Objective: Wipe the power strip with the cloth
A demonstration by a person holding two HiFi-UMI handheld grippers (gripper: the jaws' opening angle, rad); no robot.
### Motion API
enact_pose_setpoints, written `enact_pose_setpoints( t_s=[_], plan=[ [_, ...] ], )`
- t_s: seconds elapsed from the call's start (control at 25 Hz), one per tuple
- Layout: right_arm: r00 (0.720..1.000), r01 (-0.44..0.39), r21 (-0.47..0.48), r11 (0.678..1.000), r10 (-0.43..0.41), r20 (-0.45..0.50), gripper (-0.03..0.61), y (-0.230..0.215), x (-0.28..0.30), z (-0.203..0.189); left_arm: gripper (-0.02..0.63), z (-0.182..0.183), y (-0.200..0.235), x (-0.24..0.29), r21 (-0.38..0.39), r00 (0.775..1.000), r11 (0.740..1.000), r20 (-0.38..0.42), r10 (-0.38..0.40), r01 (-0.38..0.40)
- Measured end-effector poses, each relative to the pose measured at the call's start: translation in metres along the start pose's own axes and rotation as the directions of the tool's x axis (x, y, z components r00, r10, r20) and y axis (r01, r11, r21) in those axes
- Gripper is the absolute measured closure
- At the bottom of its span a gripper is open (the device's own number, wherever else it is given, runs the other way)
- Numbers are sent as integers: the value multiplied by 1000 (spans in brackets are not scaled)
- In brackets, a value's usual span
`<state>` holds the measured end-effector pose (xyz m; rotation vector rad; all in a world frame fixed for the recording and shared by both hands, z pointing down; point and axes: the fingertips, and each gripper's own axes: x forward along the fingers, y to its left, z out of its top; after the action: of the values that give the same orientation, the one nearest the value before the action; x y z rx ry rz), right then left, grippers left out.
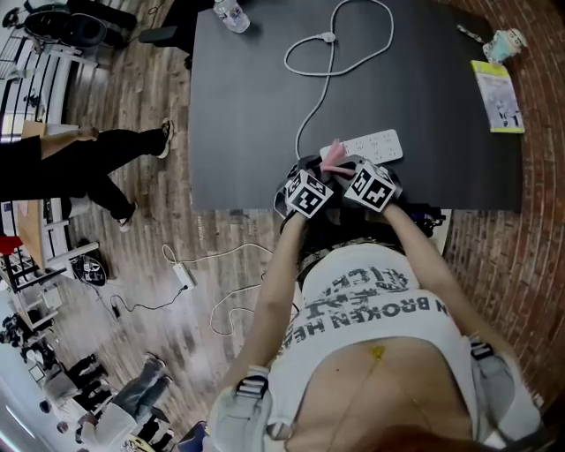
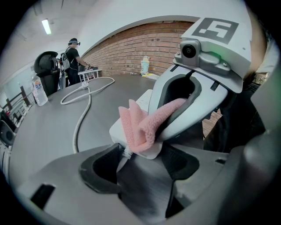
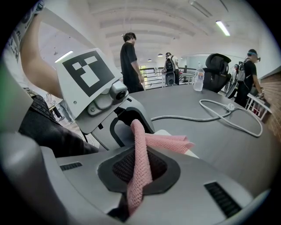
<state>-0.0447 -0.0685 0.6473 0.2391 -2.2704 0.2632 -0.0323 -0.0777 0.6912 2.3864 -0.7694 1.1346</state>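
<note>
The power strip (image 1: 381, 144) lies flat on the dark bench (image 1: 256, 106), close to its near edge and a little right of the middle. Its white cable (image 1: 331, 71) leaves the strip's left end, runs toward the far edge and curls there in a loop.

The right tool (image 3: 138, 169) is pressed together on the pink cloth (image 2: 140, 127). One band of the cloth passes down between its jaws, and the loose folded end sticks out beyond the tips. In the left gripper view that folded end rests on the cable end of the strip.

The left tool (image 2: 140, 162) stands spread, its two dark pads well apart and nothing gripped between them. The strip's cable end and the start of the cable sit just beyond the gap. Whether the pads touch the strip cannot be told.

In the head view both tools are side by side at the near edge, their marker cubes almost touching, left of the strip's body.

A clear bottle (image 1: 231, 13) stands at the far edge, left of the cable loop. A yellow booklet (image 1: 497, 95) lies by the right edge, with a small crumpled thing (image 1: 505, 41) beyond it near the far right corner. A person (image 1: 88, 159) in dark clothes is on the wooden floor left of the bench.
</note>
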Motion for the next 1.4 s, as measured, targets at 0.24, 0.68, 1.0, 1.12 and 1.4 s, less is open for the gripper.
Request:
enact_pose_setpoints(
  t_s=[0.24, 0.68, 1.0, 1.12, 1.4],
  plan=[
    [999, 41, 21, 999, -41, 0, 563, -10, -9, -4, 331, 1, 1, -2, -1, 1000, 1000, -3, -2, 2],
    [993, 117, 94, 989, -118, -2, 563, -31, -27, -26, 331, 0, 1, 1, -1, 1000, 1000, -10, 1, -1],
    [986, 164, 134, 977, -164, -13, 563, -43, -37, -39, 331, 0, 1, 3, -2, 1000, 1000, -8, 2, -2],
    [985, 172, 152, 973, -172, -8, 563, -47, -41, -43, 331, 0, 0, 3, -4, 1000, 1000, -10, 3, -3],
    [983, 184, 164, 969, -185, -11, 562, -51, -47, -47, 331, 1, 0, 2, -3, 1000, 1000, -4, 2, -2]
  ],
)
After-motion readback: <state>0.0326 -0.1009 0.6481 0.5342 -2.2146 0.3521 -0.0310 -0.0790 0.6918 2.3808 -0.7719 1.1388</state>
